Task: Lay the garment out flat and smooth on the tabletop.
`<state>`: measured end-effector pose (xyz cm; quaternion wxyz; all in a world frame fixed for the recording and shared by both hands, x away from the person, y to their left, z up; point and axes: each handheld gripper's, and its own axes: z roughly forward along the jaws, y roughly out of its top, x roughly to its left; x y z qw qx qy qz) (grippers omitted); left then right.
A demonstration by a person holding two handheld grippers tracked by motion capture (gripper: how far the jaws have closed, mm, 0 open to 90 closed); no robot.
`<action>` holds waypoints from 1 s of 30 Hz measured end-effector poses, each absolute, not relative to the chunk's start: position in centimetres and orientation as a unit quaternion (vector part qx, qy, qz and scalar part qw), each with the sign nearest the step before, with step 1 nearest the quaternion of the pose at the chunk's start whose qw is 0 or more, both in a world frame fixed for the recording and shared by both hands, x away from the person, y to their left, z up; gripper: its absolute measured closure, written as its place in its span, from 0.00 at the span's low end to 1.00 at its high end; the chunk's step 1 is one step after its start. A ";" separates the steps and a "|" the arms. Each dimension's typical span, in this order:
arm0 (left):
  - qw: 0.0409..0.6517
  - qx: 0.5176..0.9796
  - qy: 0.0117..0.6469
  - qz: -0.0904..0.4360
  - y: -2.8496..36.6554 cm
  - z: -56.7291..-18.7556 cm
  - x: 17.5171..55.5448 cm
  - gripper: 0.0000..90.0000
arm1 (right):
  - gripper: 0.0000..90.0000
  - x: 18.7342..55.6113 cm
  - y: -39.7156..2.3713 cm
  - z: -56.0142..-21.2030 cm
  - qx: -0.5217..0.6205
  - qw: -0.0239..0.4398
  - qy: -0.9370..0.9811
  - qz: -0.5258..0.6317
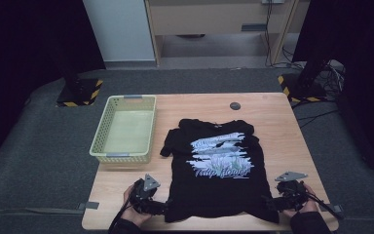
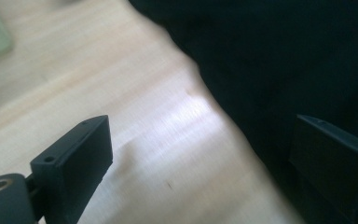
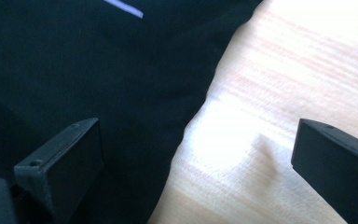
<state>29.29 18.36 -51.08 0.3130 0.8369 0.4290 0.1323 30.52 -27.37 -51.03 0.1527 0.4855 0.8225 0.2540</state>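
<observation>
I am holding my left gripper (image 2: 200, 154) with its jaws spread wide, one over bare wood and the other over black cloth, straddling the left side edge of the shirt near its hem. My right gripper (image 3: 196, 158) is doing the same at the opposite edge, jaws wide apart and closed on nothing, one over cloth and one over the table.

The black T-shirt (image 1: 214, 170) is lying flat, print side up, in the middle of the wooden table (image 1: 272, 122), collar pointing away from me and hem toward me. I judge it to be light, soft and limp, likely to sag and bunch once lifted, so the two bottom corners look like the best places to pinch.

A pale yellow basket (image 1: 100, 134) is sitting to the left of the shirt, close to its sleeve but apart from it. A small dark disc (image 1: 235, 105) is resting beyond the collar. Nothing is lying between my grippers and the cloth.
</observation>
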 end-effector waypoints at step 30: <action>0.318 0.804 0.466 0.187 17.3 -52.9 34.1 0.08 | 0.06 35.6 -28.3 -46.4 0.514 0.194 0.734 0.399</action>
